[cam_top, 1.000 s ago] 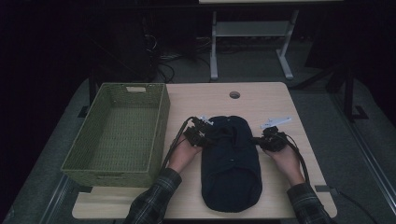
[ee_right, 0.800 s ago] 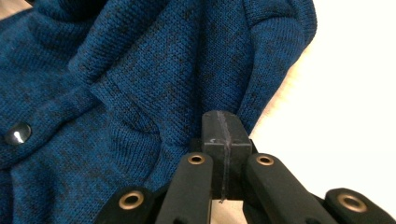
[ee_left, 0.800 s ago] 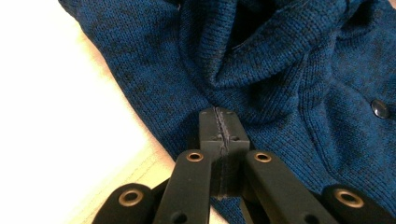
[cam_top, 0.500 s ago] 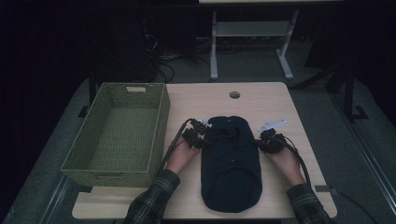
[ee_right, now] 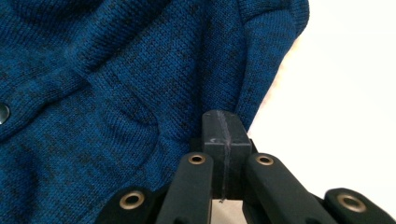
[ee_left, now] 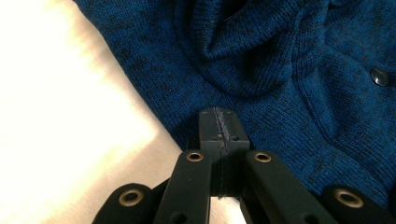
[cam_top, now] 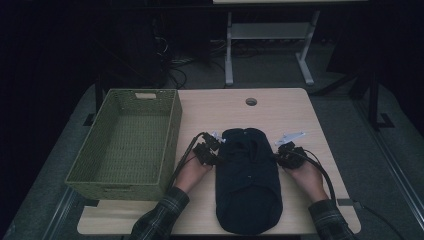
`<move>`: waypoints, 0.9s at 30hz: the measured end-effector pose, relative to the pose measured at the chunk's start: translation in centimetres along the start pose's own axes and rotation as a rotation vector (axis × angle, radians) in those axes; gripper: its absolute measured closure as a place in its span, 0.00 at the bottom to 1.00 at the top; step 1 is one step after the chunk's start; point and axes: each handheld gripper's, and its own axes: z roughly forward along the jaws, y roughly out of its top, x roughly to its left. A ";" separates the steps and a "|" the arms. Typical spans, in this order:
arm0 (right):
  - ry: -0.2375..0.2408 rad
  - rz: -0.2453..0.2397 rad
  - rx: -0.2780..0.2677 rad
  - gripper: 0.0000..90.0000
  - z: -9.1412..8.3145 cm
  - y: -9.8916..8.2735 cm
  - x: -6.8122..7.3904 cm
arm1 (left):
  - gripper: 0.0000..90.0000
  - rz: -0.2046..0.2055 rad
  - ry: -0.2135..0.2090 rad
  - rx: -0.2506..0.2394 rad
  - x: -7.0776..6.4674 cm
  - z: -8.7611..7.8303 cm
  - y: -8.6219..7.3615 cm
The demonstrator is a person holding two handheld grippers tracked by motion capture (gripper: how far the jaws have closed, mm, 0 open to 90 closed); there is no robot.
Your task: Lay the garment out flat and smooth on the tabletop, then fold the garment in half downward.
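Observation:
A dark blue knitted garment (cam_top: 247,185) lies folded lengthwise on the wooden table (cam_top: 220,107), collar end away from the person. My left gripper (cam_top: 211,151) sits at its left edge near the collar. In the left gripper view that gripper (ee_left: 219,122) has its jaws pressed together, the tips over the knit's edge (ee_left: 154,88), with no fabric visible between them. My right gripper (cam_top: 284,152) mirrors it at the right edge. In the right gripper view its jaws (ee_right: 223,123) are also closed, beside a fold of the blue knit (ee_right: 140,70). A dark button (ee_left: 380,77) shows on the garment.
A green woven basket (cam_top: 125,145) stands on the table's left side, close beside my left hand. A round cable hole (cam_top: 251,101) sits near the far edge. Beyond the table are a white stand's legs (cam_top: 267,37) and cables on the floor.
Both grippers have slid a little toward the person and slightly inward against the garment's sides. The garment itself lies much as before.

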 end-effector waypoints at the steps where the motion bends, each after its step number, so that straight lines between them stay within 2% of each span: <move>1: 0.002 -0.006 -0.004 1.00 -0.1 -0.2 0.1 | 1.00 0.006 -0.001 0.003 -0.1 -0.1 -0.1; 4: 0.025 0.003 -0.003 1.00 -0.6 -0.8 0.5 | 1.00 0.013 -0.013 0.005 -0.7 -0.2 -0.5; 12: 0.043 -0.006 0.002 1.00 -1.4 -1.7 1.2 | 1.00 0.023 -0.050 0.016 -1.6 -0.4 -1.1; 17: 0.045 -0.015 0.003 1.00 -1.5 -1.8 1.3 | 1.00 0.032 -0.043 0.017 -1.9 -0.5 -1.2; 18: 0.058 -0.011 0.003 0.96 -1.6 -1.7 1.2 | 1.00 0.028 -0.049 0.014 -1.7 -0.5 -1.1; 19: 0.058 -0.011 0.003 0.96 -1.6 -1.7 1.2 | 1.00 0.028 -0.049 0.014 -1.7 -0.5 -1.1; 20: 0.069 0.006 -0.004 0.92 -1.8 -1.7 0.9 | 1.00 0.021 -0.055 0.011 -1.7 -0.5 -1.1; 22: 0.074 0.008 -0.009 0.91 -2.0 -1.6 0.8 | 1.00 0.009 -0.057 0.004 -1.6 -0.6 -1.1; 24: 0.089 0.031 -0.029 0.86 -2.3 -1.4 0.4 | 0.94 0.016 -0.049 0.006 -1.4 -0.8 -0.9; 27: 0.092 0.032 -0.034 0.82 -2.6 -0.9 0.1 | 0.91 0.009 -0.043 -0.006 -1.0 -1.4 -0.4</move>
